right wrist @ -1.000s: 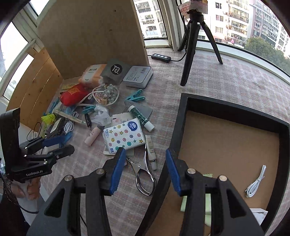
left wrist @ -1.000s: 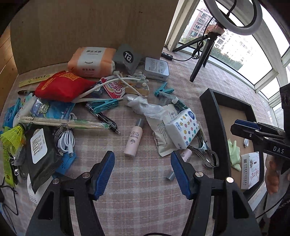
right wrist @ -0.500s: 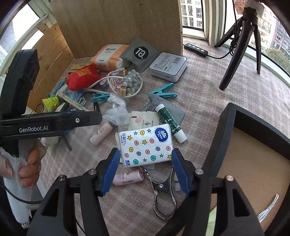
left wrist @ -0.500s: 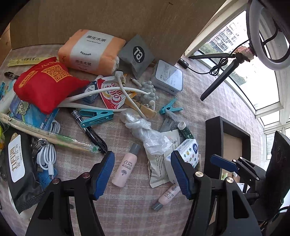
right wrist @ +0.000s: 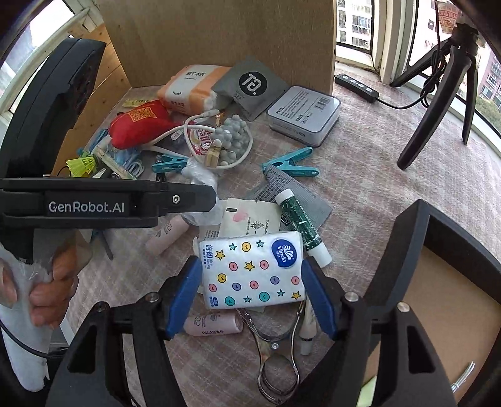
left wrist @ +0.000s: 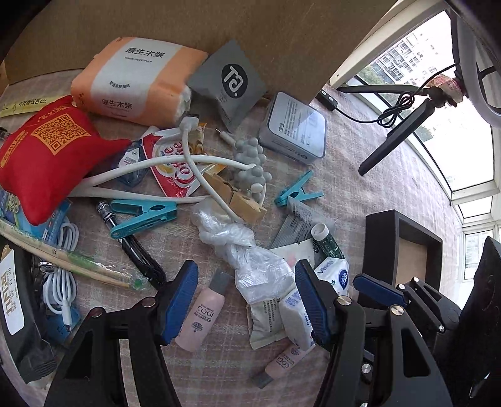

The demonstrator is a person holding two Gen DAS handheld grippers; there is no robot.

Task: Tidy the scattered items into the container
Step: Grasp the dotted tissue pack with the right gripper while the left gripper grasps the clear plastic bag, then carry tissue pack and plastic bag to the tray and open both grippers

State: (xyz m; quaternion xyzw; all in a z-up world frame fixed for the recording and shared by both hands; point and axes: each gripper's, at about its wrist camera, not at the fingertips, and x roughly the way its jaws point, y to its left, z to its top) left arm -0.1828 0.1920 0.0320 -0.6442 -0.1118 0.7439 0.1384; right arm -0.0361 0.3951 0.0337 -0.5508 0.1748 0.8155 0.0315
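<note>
Scattered items lie on a checked cloth. My right gripper (right wrist: 250,297) is open with its blue pads on either side of a white Vinda tissue pack (right wrist: 252,270) with stars and dots, close to it but not clamped. My left gripper (left wrist: 244,300) is open above a crumpled clear plastic bag (left wrist: 247,253) and a pink COGI bottle (left wrist: 203,313). The black container (right wrist: 438,281) with a brown floor stands at the right; it also shows in the left wrist view (left wrist: 404,247).
Behind lie an orange tissue pack (left wrist: 137,78), a red pouch (left wrist: 47,150), a grey tin (left wrist: 294,128), teal clips (left wrist: 141,213), a white cable (left wrist: 188,162), metal tongs (right wrist: 275,353) and a green tube (right wrist: 300,225). A tripod (right wrist: 438,94) stands far right. A cardboard wall (left wrist: 188,25) backs the pile.
Both grippers have moved forward and down into the pile. The right one has come from over the container's edge to straddle the Vinda pack. The left one closed in on the bag and bottle.
</note>
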